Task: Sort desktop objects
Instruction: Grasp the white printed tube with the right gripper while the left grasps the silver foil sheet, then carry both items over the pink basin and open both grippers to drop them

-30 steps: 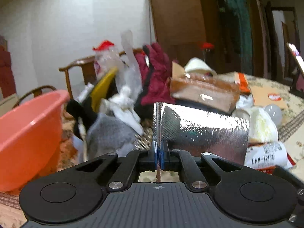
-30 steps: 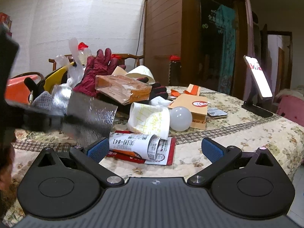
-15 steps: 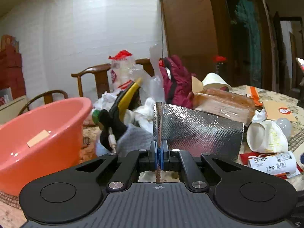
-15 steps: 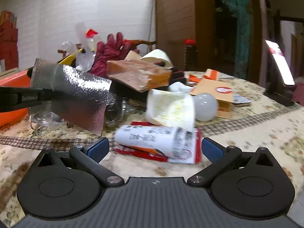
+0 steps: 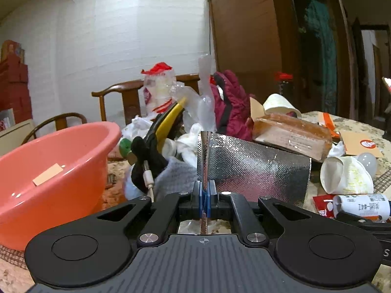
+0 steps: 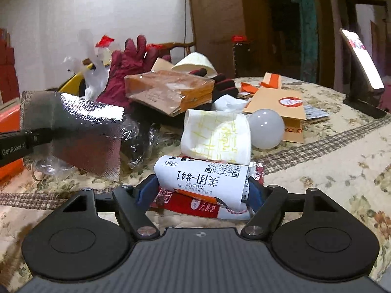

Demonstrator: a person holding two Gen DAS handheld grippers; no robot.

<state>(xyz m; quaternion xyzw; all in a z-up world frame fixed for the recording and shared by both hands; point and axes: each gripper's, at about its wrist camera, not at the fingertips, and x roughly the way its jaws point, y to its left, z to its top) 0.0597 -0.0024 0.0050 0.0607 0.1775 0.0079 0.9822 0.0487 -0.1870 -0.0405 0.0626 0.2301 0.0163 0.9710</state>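
Observation:
My left gripper [image 5: 204,195] is shut on the edge of a silver foil bag [image 5: 254,171], held upright above the table; the right wrist view shows that foil bag [image 6: 80,131] at the left. A white paper cup with a printed label [image 6: 202,178] lies on its side on a red packet [image 6: 185,202]. My right gripper [image 6: 200,190] straddles this cup, its jaws closing, and both blue pads touch the cup's sides. An orange basin [image 5: 48,166] with a small card inside stands at the left.
Behind the cup lie a crumpled white cup [image 6: 217,136], a light bulb [image 6: 267,128], a brown wrapped package [image 6: 168,90], a maroon glove [image 6: 127,61] and orange envelopes [image 6: 276,102]. A phone on a stand [image 6: 361,61] is at the far right. Wooden chairs [image 5: 117,97] stand behind the table.
My right gripper moved forward and down onto the labelled cup, and its jaws narrowed from wide open to the cup's sides. The left gripper drifted slightly, still holding the foil bag.

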